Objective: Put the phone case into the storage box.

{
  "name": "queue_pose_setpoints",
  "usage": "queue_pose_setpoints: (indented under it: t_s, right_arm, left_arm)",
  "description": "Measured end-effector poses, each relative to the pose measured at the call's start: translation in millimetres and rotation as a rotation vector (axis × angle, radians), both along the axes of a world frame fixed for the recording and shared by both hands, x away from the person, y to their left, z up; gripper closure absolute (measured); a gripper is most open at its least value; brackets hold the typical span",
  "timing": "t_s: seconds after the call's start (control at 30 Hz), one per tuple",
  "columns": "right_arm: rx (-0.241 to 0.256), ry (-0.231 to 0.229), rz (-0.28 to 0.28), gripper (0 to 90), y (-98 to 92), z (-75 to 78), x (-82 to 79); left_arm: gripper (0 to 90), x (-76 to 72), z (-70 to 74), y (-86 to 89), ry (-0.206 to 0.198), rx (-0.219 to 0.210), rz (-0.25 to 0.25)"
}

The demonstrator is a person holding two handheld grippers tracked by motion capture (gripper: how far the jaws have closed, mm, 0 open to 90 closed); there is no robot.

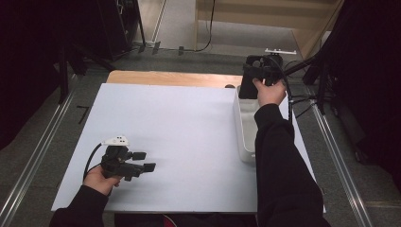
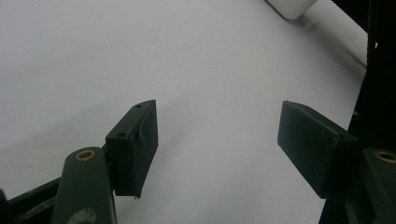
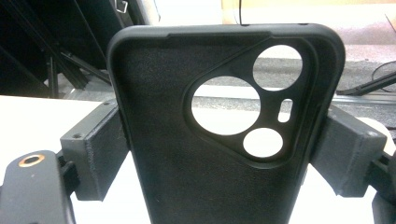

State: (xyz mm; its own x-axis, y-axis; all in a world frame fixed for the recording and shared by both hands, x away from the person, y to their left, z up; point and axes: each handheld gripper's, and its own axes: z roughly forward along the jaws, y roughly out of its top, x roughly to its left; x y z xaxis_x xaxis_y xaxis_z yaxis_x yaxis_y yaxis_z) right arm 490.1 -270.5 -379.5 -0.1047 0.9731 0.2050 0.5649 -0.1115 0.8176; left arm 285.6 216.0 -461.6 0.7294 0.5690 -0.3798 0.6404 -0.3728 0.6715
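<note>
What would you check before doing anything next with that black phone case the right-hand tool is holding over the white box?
1. Grip: the right gripper has both jaws pressed on the sides of the black soft phone case with round camera cut-outs: ok.
2. Case upright between the jaws, cut-outs at the top: ok.
3. Case lifted free of the white rectangular plastic bin: cannot tell; its lower end is hidden.
4. Left gripper open, with nothing between its jaws: ok.
5. Free landing spot on the white table sheet between the two grippers: ok.
</note>
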Motion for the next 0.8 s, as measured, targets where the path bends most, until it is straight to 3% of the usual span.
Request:
queue_pose_setpoints:
  t_s: [0.8]
  right_arm:
    - [-0.003, 0.041, 0.004, 12.0, 4.9, -29.4, 0.5]
  left_arm:
    - [28.4, -0.2, -0.2, -1.1, -0.001, 0.001, -0.004]
